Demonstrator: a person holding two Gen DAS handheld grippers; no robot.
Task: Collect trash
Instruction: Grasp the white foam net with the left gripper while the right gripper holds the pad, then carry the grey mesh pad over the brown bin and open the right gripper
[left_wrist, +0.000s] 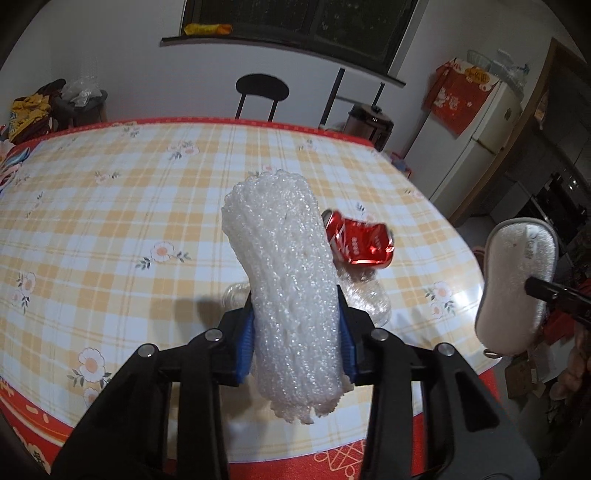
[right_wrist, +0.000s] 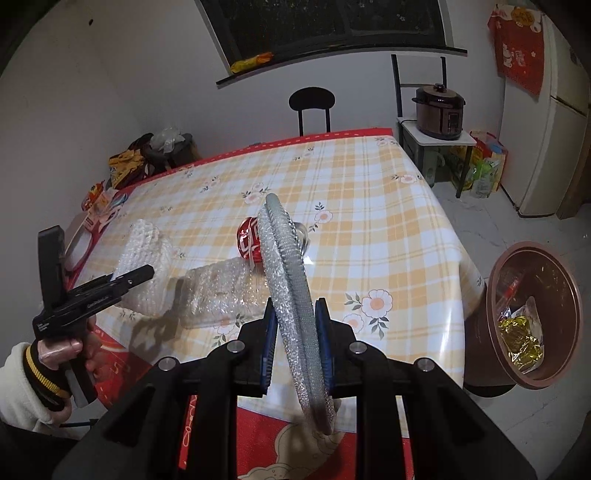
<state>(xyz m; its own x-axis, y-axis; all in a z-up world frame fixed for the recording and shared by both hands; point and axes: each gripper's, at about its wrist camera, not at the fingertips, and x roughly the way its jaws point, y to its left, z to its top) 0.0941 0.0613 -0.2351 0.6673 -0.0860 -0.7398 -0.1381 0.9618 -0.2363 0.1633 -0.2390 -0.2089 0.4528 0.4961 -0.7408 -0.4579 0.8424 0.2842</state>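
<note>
My left gripper is shut on a white foam net sleeve and holds it above the checked table; it also shows in the right wrist view. My right gripper is shut on a flat grey insole, held edge-on above the table's front edge; it also shows in the left wrist view. A crushed red can lies mid-table, also in the right wrist view. Clear bubble wrap lies in front of the can.
A brown trash bin with gold wrappers inside stands on the floor right of the table. A black chair stands at the far side. A rice cooker on a stool and a fridge are at right. Clutter sits on the table's left edge.
</note>
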